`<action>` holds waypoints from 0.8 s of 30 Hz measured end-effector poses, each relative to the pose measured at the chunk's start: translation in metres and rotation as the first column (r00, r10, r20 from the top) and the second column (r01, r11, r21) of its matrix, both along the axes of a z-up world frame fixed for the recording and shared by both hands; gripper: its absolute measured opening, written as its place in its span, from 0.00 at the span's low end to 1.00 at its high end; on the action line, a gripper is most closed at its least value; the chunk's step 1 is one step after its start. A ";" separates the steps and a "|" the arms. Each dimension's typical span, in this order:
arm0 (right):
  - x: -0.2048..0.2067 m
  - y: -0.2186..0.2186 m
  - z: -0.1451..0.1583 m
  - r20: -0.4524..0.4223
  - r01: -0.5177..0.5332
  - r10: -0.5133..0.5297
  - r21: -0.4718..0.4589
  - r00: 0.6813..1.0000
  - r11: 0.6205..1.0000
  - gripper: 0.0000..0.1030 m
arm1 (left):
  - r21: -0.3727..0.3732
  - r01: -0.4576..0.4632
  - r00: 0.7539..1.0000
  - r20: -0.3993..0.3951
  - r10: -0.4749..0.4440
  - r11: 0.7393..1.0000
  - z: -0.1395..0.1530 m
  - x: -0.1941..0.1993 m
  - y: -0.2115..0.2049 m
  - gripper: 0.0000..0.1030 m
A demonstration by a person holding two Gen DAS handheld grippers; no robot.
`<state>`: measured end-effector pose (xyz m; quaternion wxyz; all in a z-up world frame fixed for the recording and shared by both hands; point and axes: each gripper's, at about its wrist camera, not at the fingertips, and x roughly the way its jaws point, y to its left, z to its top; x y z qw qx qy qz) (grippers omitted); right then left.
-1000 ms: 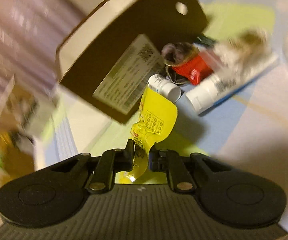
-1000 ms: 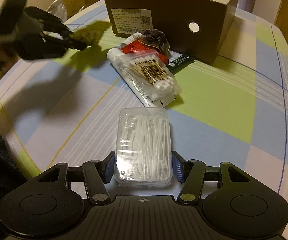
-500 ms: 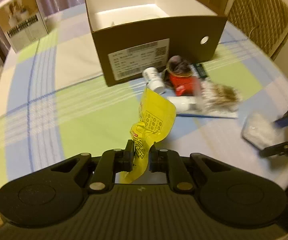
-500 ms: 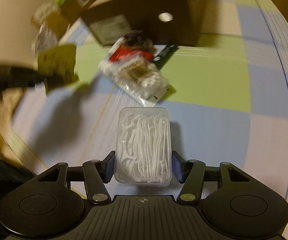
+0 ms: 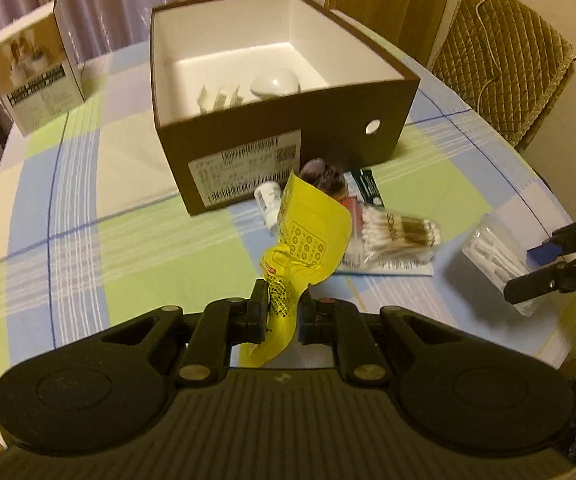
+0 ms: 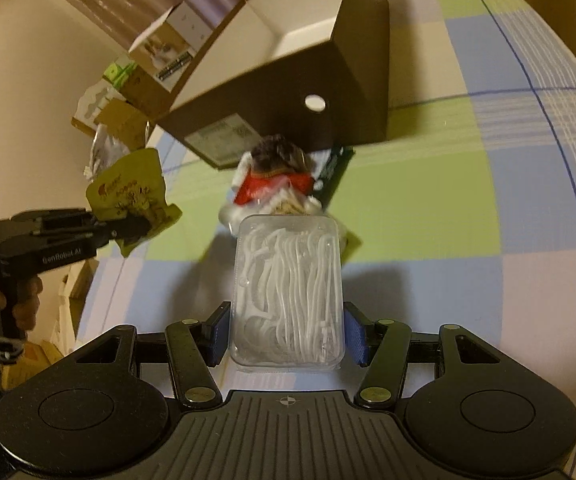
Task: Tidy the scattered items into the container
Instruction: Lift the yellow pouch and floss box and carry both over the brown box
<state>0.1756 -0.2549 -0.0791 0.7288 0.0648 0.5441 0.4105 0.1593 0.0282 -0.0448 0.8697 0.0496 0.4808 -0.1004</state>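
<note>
Both tools loaded, both short of the box (image 5: 288, 136), the landmark here. Left tool (image 5: 282, 314) clamped on a yellow sachet (image 5: 308, 236), hanging in the air in front of the box's labelled wall. Right tool (image 6: 286, 334) clamped across a clear floss case (image 6: 288, 288), in front of the box and off toward its holed end. Box open-topped on the desk (image 5: 80, 208), with 1 white dome (image 5: 275, 82) and some small white pieces already inside near the front wall.

Step in hand, by judgement: carrying 2 items to the box. To do well: lift each load clear above the front rim before crossing it, release only once fully over the white floor, and send 1 tool in at a time so the two do not meet over the opening. Sachet limp and gripped by 1 end, so likely to swing and catch the rim; worth extra height. Case rigid and slick, so best kept level.

Still scattered just in front of the box: a swab pack (image 5: 396, 236), a white bottle (image 5: 268, 200), a red pack (image 6: 272, 186), a dark bundle (image 6: 278, 156).

Hard to make out: box floor behind the front wall hidden; pile partly covered by the sachet and blurred; print on the sachet unreadable.
</note>
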 end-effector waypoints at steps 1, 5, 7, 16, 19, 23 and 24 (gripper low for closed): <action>0.002 0.000 0.001 0.001 0.005 -0.006 0.003 1.000 1.000 0.58 | 0.005 0.000 1.000 0.004 0.000 1.000 0.002 0.001 -0.001 0.10; 0.008 -0.001 0.005 -0.005 0.029 -0.029 0.025 1.000 0.999 0.58 | 0.010 -0.003 1.000 0.019 0.003 1.000 0.007 0.005 -0.004 0.10; 0.012 -0.002 0.005 -0.023 0.045 -0.044 0.050 0.999 0.998 0.58 | 0.004 -0.003 1.000 0.027 0.003 1.000 0.010 0.006 -0.005 0.10; 0.035 0.012 0.017 -0.125 0.081 -0.055 0.210 0.991 0.974 0.58 | -0.020 0.005 0.997 0.078 -0.003 1.000 0.030 0.011 -0.011 0.10; 0.044 0.020 0.025 -0.144 0.091 -0.052 0.274 0.988 0.957 0.58 | -0.025 0.012 0.994 0.108 -0.009 1.000 0.041 0.017 -0.013 0.10; 0.059 0.029 0.038 -0.138 0.100 -0.057 0.331 0.989 0.938 0.58 | -0.030 0.020 0.988 0.155 -0.015 0.999 0.057 0.026 -0.012 0.10; 0.063 0.031 0.041 -0.134 0.101 -0.058 0.342 0.989 0.934 0.58 | -0.031 0.023 0.986 0.167 -0.017 0.999 0.061 0.029 -0.012 0.10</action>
